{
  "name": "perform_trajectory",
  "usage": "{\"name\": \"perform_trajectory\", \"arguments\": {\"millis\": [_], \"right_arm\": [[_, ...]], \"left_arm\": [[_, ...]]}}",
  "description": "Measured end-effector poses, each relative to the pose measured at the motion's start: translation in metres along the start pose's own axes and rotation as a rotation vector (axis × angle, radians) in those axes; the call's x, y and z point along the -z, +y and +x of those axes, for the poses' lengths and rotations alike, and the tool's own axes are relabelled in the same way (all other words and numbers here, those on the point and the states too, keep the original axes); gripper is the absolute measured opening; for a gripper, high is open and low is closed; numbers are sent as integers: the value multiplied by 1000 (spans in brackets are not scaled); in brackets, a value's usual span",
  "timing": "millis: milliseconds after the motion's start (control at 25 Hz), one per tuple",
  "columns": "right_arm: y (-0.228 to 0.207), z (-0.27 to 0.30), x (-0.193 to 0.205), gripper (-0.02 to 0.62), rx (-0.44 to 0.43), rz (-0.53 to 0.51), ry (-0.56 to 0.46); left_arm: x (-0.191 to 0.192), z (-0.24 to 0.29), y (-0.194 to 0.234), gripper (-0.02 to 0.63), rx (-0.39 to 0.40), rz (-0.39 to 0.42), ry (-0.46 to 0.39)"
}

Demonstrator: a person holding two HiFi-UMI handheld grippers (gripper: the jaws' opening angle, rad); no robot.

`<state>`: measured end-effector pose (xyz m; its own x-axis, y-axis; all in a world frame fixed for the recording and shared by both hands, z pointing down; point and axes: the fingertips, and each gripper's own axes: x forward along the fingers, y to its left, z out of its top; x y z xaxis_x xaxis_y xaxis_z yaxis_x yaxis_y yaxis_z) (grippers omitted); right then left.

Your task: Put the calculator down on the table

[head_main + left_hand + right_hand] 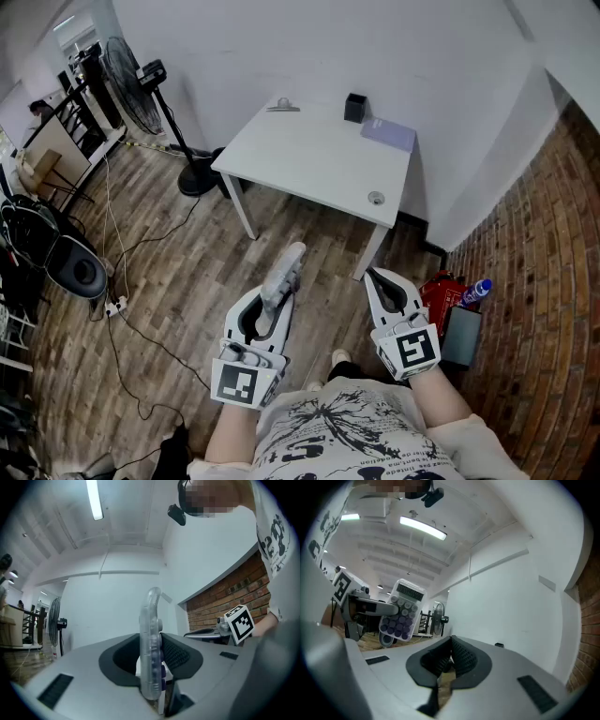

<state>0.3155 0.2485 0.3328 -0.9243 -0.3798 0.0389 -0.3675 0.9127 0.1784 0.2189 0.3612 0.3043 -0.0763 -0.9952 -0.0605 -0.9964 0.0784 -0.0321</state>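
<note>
The calculator point(283, 275) is pale grey with purple and grey keys. My left gripper point(277, 302) is shut on its lower end, and it sticks out forward over the wooden floor. In the left gripper view the calculator point(151, 616) stands edge-on between the pads. In the right gripper view its key face point(400, 612) shows at the left. My right gripper point(374, 276) is held level beside it, shut with nothing between its jaws point(451, 642). The white table point(281, 159) stands ahead of both grippers.
On the table lie a black box point(354, 107), a lilac notebook point(388, 133), a clip point(281, 106) and a small round thing point(376, 198). A standing fan point(131, 84) and cables are at the left. A red bag point(444, 292) and a bottle point(476, 291) sit at the right.
</note>
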Motion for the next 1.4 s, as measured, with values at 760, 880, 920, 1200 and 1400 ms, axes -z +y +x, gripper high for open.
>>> {"name": "perform_trajectory", "arguments": {"millis": [760,880,920,1200,1400], "right_arm": [[8,58,16,14,27,68,21],[-3,89,25,14,10,82,29],[-9,101,29,14,2,85,31],[-60,199,39,14,-44,101,38],[-103,288,36,14,-78,82,39]], "left_arm": [[23,8,57,140,-19,-24,35],[33,26,81,140,-52,-36,42],[37,35,89,140,-64,-39,46],[42,111,146,140,-116,-32,60],[50,186,204,140,-160,-29,70]]}}
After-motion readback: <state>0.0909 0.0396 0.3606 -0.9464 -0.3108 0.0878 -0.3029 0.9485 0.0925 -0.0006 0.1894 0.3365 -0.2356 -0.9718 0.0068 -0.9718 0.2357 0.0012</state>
